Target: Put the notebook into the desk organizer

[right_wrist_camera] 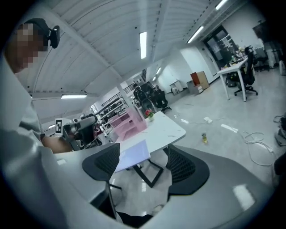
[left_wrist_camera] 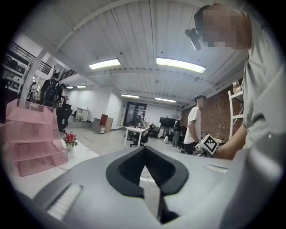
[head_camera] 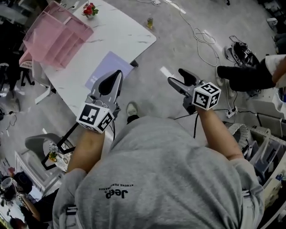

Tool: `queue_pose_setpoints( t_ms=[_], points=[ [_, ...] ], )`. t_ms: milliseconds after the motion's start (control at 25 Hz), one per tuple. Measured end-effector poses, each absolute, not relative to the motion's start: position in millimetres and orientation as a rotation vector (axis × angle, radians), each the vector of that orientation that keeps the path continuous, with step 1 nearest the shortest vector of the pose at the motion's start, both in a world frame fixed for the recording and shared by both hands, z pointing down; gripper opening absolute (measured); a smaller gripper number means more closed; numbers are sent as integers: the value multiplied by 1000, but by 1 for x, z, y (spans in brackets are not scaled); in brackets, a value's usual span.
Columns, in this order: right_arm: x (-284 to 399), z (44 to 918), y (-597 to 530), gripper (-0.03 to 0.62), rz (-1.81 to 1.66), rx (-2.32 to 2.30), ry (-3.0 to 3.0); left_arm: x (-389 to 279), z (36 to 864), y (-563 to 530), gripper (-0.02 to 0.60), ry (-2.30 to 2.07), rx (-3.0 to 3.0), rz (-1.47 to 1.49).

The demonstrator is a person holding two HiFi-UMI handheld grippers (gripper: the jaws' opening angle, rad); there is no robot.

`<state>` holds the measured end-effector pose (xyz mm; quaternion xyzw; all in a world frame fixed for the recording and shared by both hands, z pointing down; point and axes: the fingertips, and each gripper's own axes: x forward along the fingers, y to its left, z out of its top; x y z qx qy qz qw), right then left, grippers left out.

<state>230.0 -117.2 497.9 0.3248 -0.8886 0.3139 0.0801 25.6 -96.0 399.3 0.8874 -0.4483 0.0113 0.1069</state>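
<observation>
In the head view, a white worktop (head_camera: 117, 36) is stretching across the upper left. The pink organizer (head_camera: 56, 38) is standing on it toward 10 o'clock, with a small pot of red flowers (head_camera: 90, 10) just past it at 12 o'clock. The lavender notebook (head_camera: 111, 65) is lying flat at the worktop's near edge, well apart from the organizer, at about 4 o'clock from it. The left claw (head_camera: 117, 74) is hanging over the notebook's near side with its tips pressed together. The right claw (head_camera: 177, 76) is hovering over the grey floor at 3 o'clock from the notebook, with its jaws parted.

In the left gripper view, the left claw (left_wrist_camera: 144, 150) is pinching nothing, its dark pads meeting at a point. The organizer (left_wrist_camera: 35, 138) is sitting at 9 o'clock, with the flowers (left_wrist_camera: 69, 139) just beside it.

In the right gripper view, the right claw (right_wrist_camera: 144, 150) is gaping wide and holding nothing. Beyond the gap, the notebook (right_wrist_camera: 133, 157) is lying on the worktop (right_wrist_camera: 167, 129), and the organizer (right_wrist_camera: 127, 125) is standing farther back at 11 o'clock. A small bottle (right_wrist_camera: 204, 137) is standing on the floor at 3 o'clock.
</observation>
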Motion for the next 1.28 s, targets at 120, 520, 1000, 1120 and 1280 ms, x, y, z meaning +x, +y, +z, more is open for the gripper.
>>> queue_pose_setpoints(
  t_ms=[120, 520, 1000, 1120, 1280],
  points=[
    [172, 529, -121, 324, 1017, 828, -2629, -12, 408, -88, 26, -1389, 2551, 44],
    [30, 642, -119, 324, 1357, 630, -2401, -113, 445, -64, 26, -1518, 2380, 79],
    [-34, 716, -130, 322, 1761, 760, -2168, -173, 473, -62, 26, -1500, 2325, 103],
    [-42, 718, -131, 304, 1783, 755, -2151, -179, 474, -66, 26, -1490, 2326, 98],
    [-47, 705, -127, 115, 1794, 709, -2152, -187, 473, -72, 26, -1480, 2330, 70]
  ],
)
